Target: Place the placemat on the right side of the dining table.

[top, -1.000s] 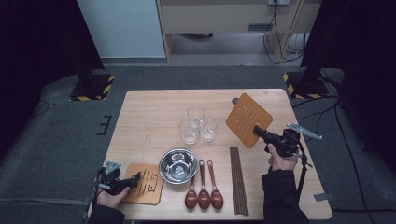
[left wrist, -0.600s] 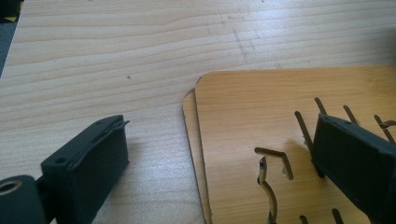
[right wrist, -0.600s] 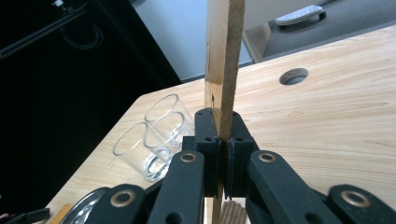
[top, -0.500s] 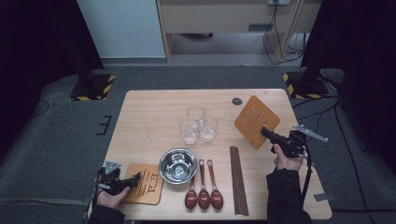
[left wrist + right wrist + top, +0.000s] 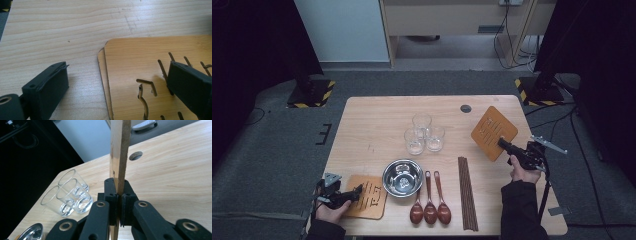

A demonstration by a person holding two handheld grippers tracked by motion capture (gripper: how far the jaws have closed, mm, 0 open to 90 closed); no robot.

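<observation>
The right gripper (image 5: 503, 144) pinches a wooden coaster (image 5: 493, 132) edgewise to place it, while the left gripper's (image 5: 357, 191) spread fingers (image 5: 47, 85) straddle the stacked coasters (image 5: 155, 75) at the bench's (image 5: 372, 125) near-left corner.

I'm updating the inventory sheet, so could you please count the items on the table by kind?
Wooden coasters: 3 (one held, two stacked)
Glasses: 3
Steel bowl: 1
Wooden spoons: 3
Bundle of chopsticks: 1
Total: 11

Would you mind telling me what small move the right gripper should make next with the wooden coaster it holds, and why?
Probably lower it flat onto bare table at the right. The right gripper is shut on the wooden coaster, held on edge between its pads above the table, clear of the chopsticks and shot glasses.
</observation>
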